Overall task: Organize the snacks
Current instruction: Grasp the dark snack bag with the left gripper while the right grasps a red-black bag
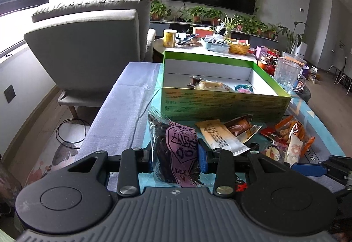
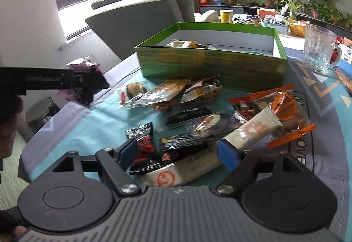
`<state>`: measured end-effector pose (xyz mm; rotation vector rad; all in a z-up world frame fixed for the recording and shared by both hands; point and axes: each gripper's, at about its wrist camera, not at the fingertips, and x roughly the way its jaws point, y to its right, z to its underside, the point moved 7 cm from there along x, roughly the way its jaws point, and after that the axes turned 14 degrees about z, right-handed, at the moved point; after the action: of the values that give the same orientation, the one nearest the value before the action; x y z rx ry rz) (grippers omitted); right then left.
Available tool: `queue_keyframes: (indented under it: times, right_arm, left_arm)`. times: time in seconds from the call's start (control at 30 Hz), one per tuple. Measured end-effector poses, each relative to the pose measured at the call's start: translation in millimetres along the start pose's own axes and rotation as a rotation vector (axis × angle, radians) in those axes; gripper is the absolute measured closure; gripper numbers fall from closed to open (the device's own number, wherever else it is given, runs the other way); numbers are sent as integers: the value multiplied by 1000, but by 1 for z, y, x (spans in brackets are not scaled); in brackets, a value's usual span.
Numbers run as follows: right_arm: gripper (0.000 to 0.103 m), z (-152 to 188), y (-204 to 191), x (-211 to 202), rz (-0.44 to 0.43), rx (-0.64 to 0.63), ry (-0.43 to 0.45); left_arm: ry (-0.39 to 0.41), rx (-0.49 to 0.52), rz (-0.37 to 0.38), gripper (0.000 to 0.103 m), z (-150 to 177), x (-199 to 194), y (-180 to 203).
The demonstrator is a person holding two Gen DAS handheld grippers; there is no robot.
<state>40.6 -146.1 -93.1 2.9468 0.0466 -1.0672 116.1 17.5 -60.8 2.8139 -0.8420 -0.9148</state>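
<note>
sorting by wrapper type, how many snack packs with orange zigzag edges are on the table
1: the orange-edged pack lies on the table at the right of the pile, in front of the green box, under the end of a white bar. Others may be hidden underneath.

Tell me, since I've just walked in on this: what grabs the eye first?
The big green box at the back of the table, already holding a few snacks. In front of it sprawls a heap of loose snack packets. The left gripper holds a pink-labelled packet; the right gripper hangs open over the heap.
</note>
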Motion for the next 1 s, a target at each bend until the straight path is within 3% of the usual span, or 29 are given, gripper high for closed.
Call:
queue_keyframes:
  times: [0.2,0.43,0.53,0.57,0.6,0.7,1.0]
  right_arm:
    - [19,-10,-28,-13,-90,-79,62]
    - [24,-6,-56,21,-138,-173,-3]
    - [41,-4,-54,38,-112,-172,-42]
    - [52,-4,-52,42,-98,-165,-60]
    - [69,-5,-49,41,-86,-163,-47]
    - [70,-6,-42,32,-86,-146,-56]
    - [70,-40,-11,-5,-66,-5,89]
  left_arm:
    - [0,-11,-3,69,1,-1,-4]
    - [10,-11,-15,69,0,-8,-9]
    - [12,-18,-31,69,-1,-9,-13]
    - [12,-19,-33,69,-1,-9,-14]
    - [11,-20,-35,69,-1,-8,-14]
    - [9,-14,-31,69,-2,-6,-13]
    - [40,30,0,69,-16,-6,3]
